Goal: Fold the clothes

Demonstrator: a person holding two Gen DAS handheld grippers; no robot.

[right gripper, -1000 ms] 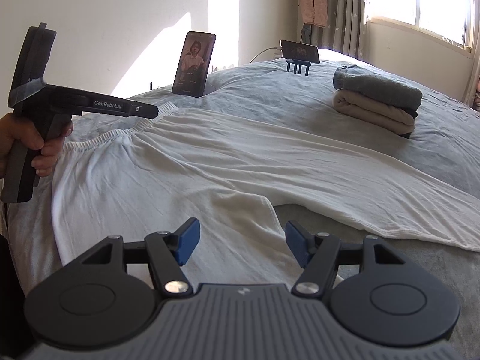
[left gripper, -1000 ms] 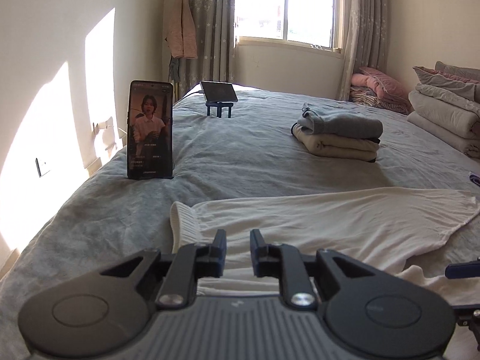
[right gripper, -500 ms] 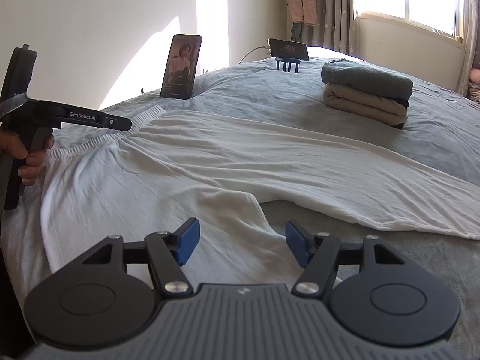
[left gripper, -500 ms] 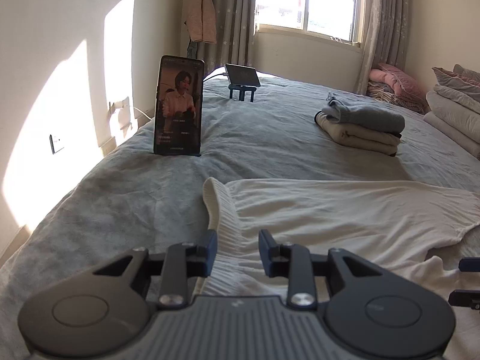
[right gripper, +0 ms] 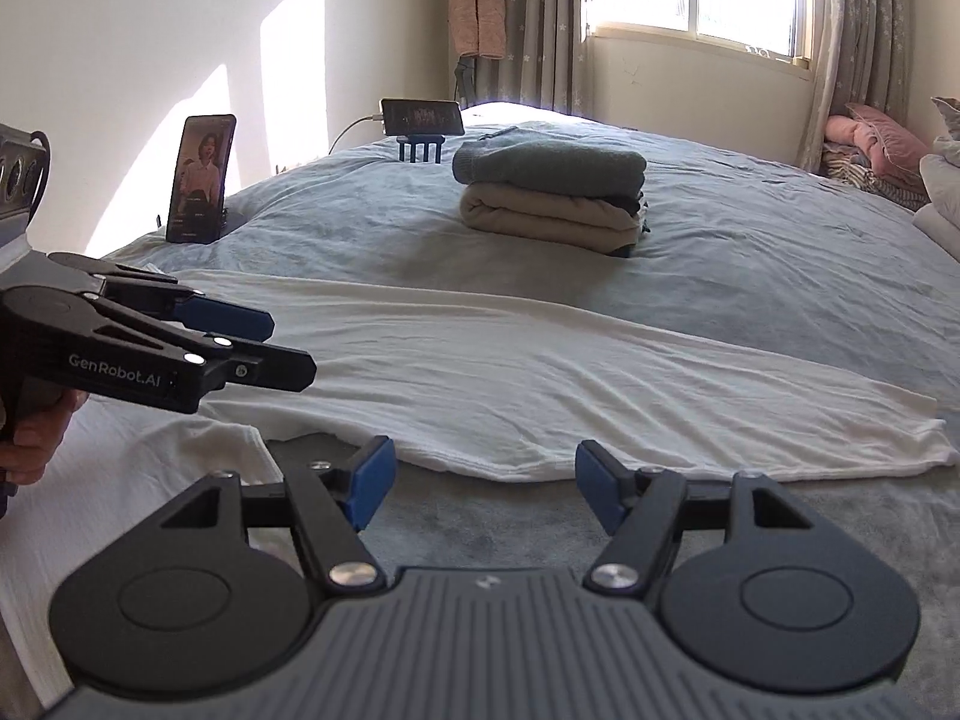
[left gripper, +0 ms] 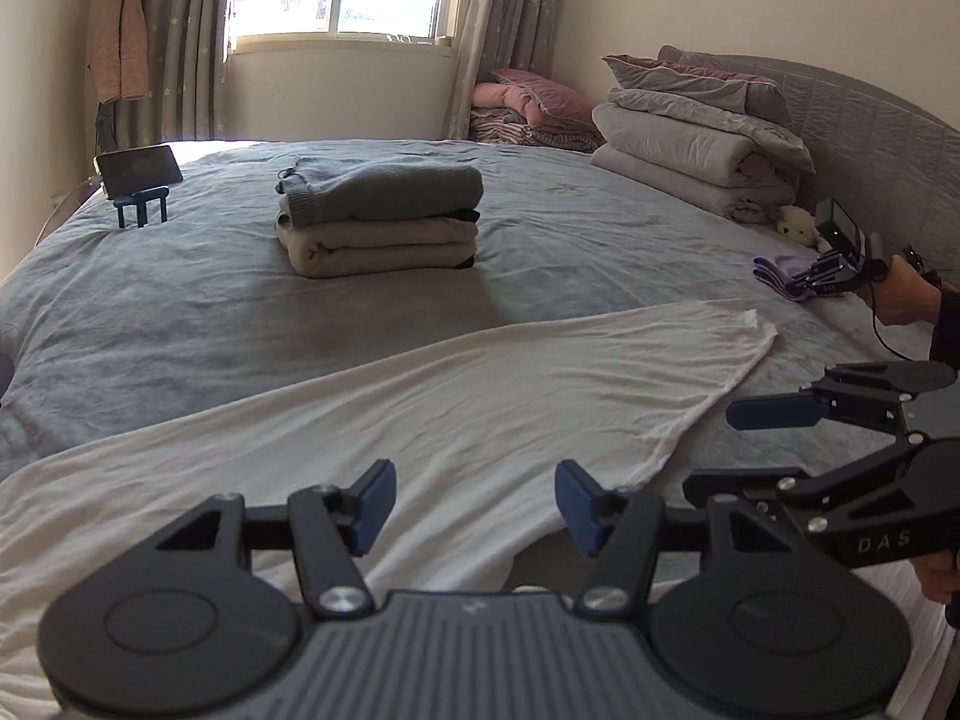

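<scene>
White garment [right gripper: 540,384] (pale trousers by the look, though I cannot be sure) spread flat on the grey bed [right gripper: 780,276], untouched by either tool; folded stack [right gripper: 552,198] of grey over beige sits well beyond it, toward the window.

Left gripper [left gripper: 474,501]: jaws parted, nothing between them, poised over the cloth near the split between the two legs. Right gripper [right gripper: 480,489]: jaws likewise apart and empty, over bare blanket just short of the long leg's near hem.

The relation that matters; the long leg runs crosswise in front of the right gripper, its axis from the left gripper's side out to a cuff end [right gripper: 924,432] far on the right. Right hand is the nearer to that cuff; left is nearer the crotch and waist end. My guess is the next move takes the leg along that axis, each tool pinching its own end.

Writing: "GenRobot.AI" on the left tool's side, seen from the right wrist view; "DAS" on the right tool, seen from the left. Upright phone [right gripper: 201,180] shows a person; its small text is unreadable.
</scene>
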